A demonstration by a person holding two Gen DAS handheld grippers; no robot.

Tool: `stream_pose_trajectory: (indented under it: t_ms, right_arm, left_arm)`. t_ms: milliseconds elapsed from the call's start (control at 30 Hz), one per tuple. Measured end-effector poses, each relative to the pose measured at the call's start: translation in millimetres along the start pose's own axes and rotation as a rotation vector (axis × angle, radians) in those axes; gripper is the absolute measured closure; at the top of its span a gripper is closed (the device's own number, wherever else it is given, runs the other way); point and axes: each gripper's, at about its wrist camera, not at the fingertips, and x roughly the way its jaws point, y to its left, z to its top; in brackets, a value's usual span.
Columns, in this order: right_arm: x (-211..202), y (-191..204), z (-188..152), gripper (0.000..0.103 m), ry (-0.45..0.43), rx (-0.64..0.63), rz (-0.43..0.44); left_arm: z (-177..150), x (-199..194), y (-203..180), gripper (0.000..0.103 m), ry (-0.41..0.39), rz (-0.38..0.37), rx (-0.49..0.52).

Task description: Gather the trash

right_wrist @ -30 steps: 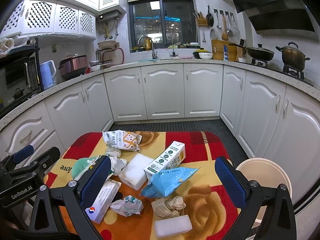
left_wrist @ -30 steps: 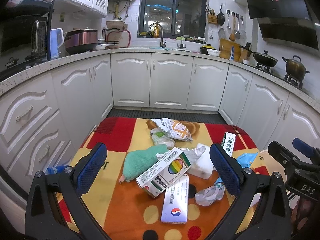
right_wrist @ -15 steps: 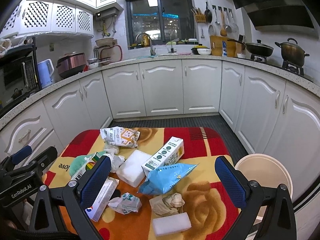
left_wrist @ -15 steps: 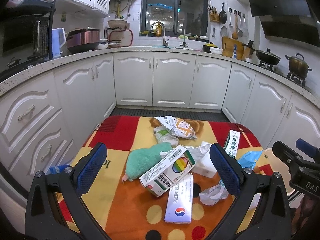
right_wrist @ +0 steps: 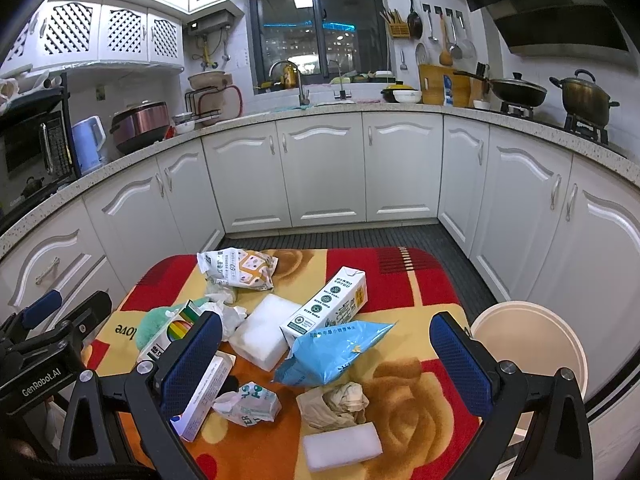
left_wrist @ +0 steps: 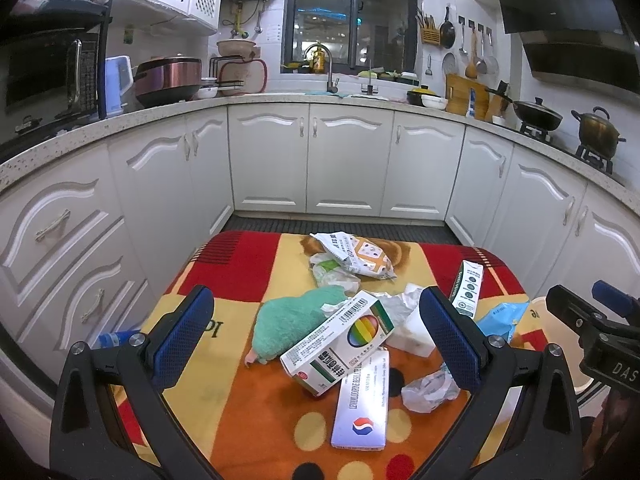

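Right wrist view alone shows the cream bin (right_wrist: 532,344) beside the desk (right_wrist: 416,280), with a blue packet (right_wrist: 332,350) and white foam block (right_wrist: 342,446) between the right gripper's (right_wrist: 326,364) spread, empty jaws. Left wrist view shows the left gripper (left_wrist: 316,342), jaws spread, framing a rainbow-printed box (left_wrist: 340,344) and green cloth (left_wrist: 292,322).

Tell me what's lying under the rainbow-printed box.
The rainbow-printed box rests tilted on the green cloth and overlaps the white-and-blue carton. Whatever lies directly beneath its middle is hidden.
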Motion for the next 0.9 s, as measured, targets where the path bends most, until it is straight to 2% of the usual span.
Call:
stream_pose_trajectory:
  t_ms: [900]
  right_arm:
    - [19.1,-7.9,-3.5,0.0,0.065,0.004,-0.006]
  left_arm:
    - [-10.2,18.7,4.5,0.001,0.069,-0.006,0.008]
